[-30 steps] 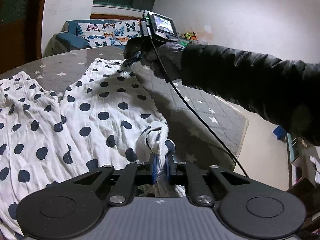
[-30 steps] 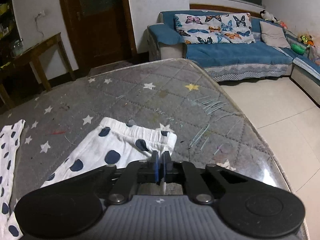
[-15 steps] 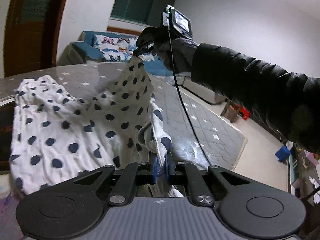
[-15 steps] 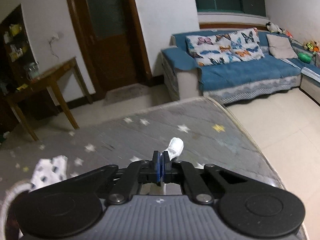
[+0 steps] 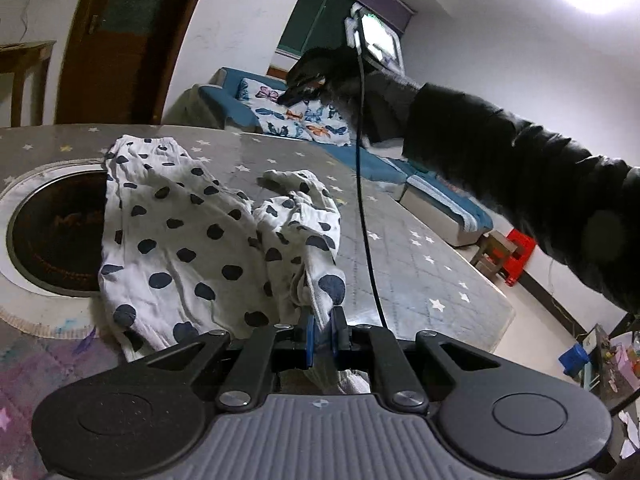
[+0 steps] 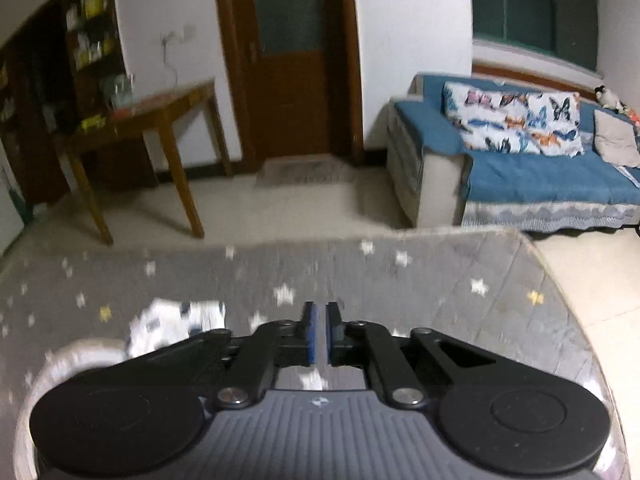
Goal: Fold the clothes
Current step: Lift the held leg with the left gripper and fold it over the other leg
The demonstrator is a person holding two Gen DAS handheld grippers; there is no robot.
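Observation:
White trousers with dark polka dots (image 5: 188, 236) lie bunched on the grey star-patterned table (image 5: 420, 256). My left gripper (image 5: 322, 330) is shut on a fold of the trousers at their near edge. My right gripper (image 6: 319, 334) is high above the table, its jaws a narrow gap apart with nothing between them. In the left wrist view it (image 5: 298, 94) hangs in the air beyond the cloth. A blurred part of the trousers (image 6: 176, 324) shows low left in the right wrist view.
A round dark opening with a white rim (image 5: 52, 232) sits in the table, partly under the trousers. A blue sofa with butterfly cushions (image 6: 520, 160) stands beyond the table. A wooden side table (image 6: 152, 128) and a door (image 6: 288, 60) are at the back.
My right gripper has let go of the trousers' corner and risen clear. The lifted cloth has dropped onto the table in a bunched fold. My left gripper keeps its hold.

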